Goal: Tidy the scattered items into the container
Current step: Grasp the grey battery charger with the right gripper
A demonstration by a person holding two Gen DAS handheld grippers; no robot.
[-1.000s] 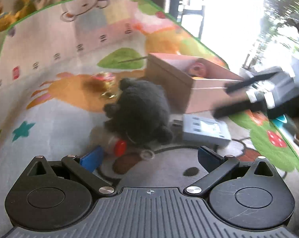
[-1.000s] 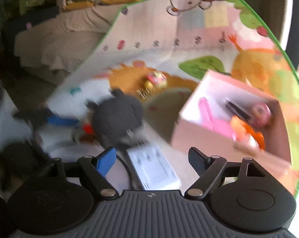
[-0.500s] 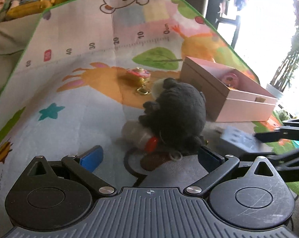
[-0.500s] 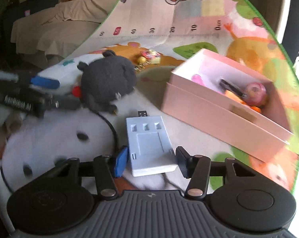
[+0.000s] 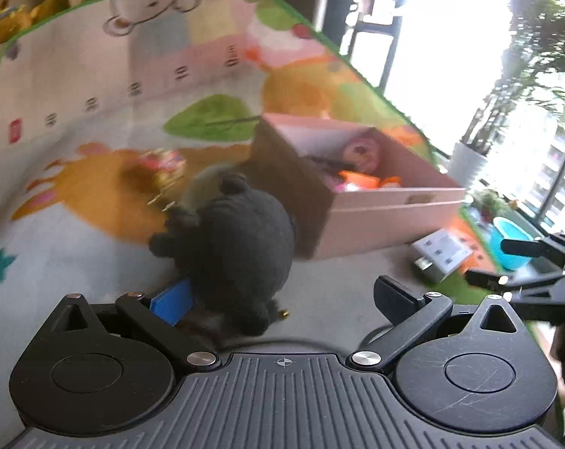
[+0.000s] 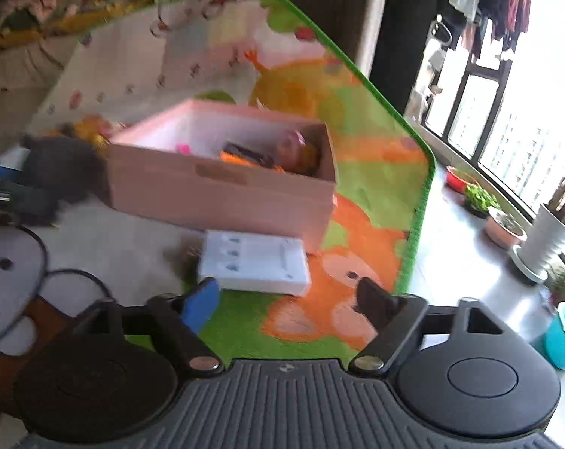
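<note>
While both grippers stand spread and empty, the left gripper (image 5: 282,295) could shove the dark plush toy (image 5: 234,247) against the pink box (image 5: 376,220), and the right gripper (image 6: 290,295) could skid the white charger (image 6: 254,262) beside the box.

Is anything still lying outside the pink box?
Yes. The dark plush toy lies on the play mat against the pink box, a white gadget lies near the box's front, and a small pink-and-gold trinket sits behind the plush.
</note>
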